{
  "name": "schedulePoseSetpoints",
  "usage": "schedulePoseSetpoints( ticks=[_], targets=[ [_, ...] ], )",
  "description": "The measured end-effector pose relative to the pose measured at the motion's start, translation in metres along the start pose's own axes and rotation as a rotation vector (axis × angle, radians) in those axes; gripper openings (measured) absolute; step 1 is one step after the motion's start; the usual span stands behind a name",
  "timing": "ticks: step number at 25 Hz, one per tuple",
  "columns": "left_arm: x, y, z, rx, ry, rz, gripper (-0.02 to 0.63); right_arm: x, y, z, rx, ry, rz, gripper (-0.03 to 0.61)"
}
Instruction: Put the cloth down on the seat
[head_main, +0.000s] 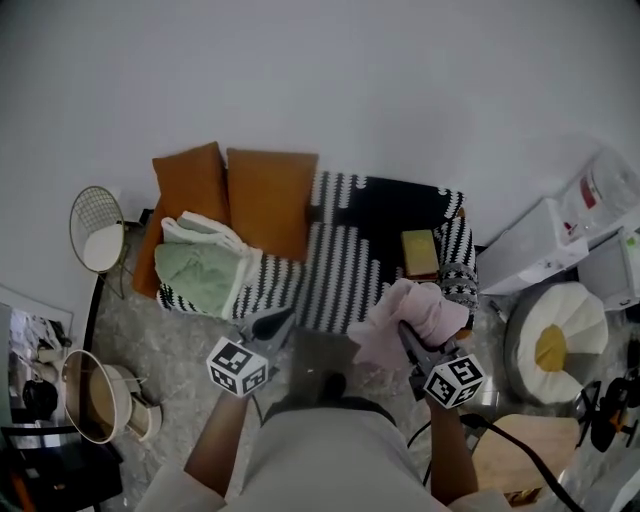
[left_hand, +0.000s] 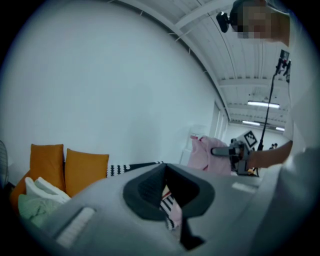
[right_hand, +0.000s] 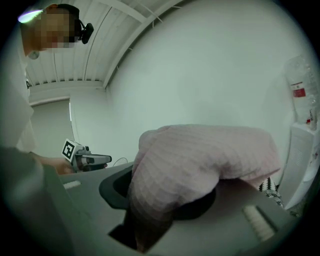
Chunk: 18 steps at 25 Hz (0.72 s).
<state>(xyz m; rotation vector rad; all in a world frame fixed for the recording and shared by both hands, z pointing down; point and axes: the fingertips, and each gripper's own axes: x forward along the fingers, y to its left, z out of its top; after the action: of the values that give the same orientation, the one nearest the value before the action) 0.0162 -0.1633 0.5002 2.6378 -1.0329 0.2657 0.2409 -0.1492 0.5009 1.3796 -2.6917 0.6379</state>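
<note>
My right gripper (head_main: 408, 336) is shut on a bunched pink cloth (head_main: 415, 312) and holds it in the air just in front of the seat's right half. In the right gripper view the pink cloth (right_hand: 200, 160) fills the jaws and hides the fingertips. The seat (head_main: 340, 265) is a low sofa under a black-and-white striped cover. My left gripper (head_main: 275, 322) hovers at the seat's front edge, left of the cloth. Its dark jaws look closed together with nothing in them.
Two orange cushions (head_main: 270, 195) lean at the back left of the seat, and a green and white cloth (head_main: 200, 268) lies in front of them. A tan block (head_main: 420, 252) rests at the right. A wire side table (head_main: 98, 232), a basket (head_main: 95, 400) and a white pouf (head_main: 555, 340) flank the seat.
</note>
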Motion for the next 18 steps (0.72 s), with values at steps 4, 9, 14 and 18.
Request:
schedulePoseSetpoints(
  ticks=[4, 9, 14, 18],
  targets=[
    [0.014, 0.000, 0.002, -0.006, 0.003, 0.009, 0.000, 0.010, -0.014, 0.003, -0.002, 0.013, 0.013, 0.172],
    [0.026, 0.003, 0.002, -0.008, 0.013, 0.021, 0.000, 0.021, -0.025, 0.005, -0.015, 0.027, 0.033, 0.172],
    [0.040, 0.016, 0.001, -0.010, 0.024, 0.026, 0.000, 0.040, -0.034, 0.007, -0.023, 0.036, 0.039, 0.172],
    [0.053, 0.033, 0.004, -0.016, 0.028, 0.025, 0.000, 0.060, -0.039, 0.007, -0.022, 0.045, 0.039, 0.172]
  ],
)
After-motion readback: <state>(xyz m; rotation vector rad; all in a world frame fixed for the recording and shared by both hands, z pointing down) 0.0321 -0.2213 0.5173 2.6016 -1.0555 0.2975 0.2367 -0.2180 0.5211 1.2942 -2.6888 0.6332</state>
